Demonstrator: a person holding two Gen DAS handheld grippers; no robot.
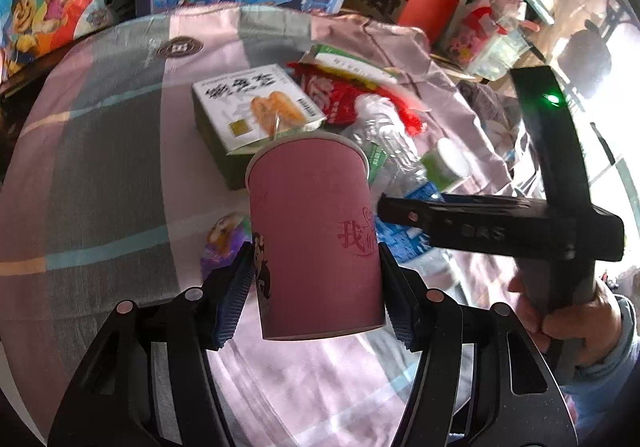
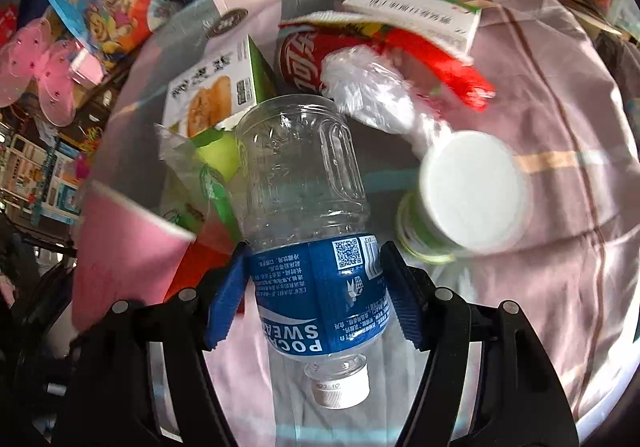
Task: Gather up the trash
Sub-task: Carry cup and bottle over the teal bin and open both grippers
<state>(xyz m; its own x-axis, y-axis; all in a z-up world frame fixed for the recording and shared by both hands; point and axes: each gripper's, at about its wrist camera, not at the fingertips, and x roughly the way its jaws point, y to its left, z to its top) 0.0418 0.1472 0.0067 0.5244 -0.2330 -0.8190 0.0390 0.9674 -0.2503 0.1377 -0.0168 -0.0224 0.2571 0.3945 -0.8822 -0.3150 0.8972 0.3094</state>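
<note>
Over the cloth-covered surface (image 1: 120, 175), the left tool (image 1: 316, 279) grips a pink paper cup (image 1: 312, 239), held upright between its pads. Beside it, the right tool (image 2: 316, 287) clasps a clear plastic bottle (image 2: 308, 215) by its blue label, cap toward the camera, above a snack box (image 2: 212, 95), red wrappers (image 2: 304, 55) and a white-lidded jar (image 2: 468, 191).

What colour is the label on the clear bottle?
Blue with white lettering; the bottle's label shows best in the right wrist view.
</note>
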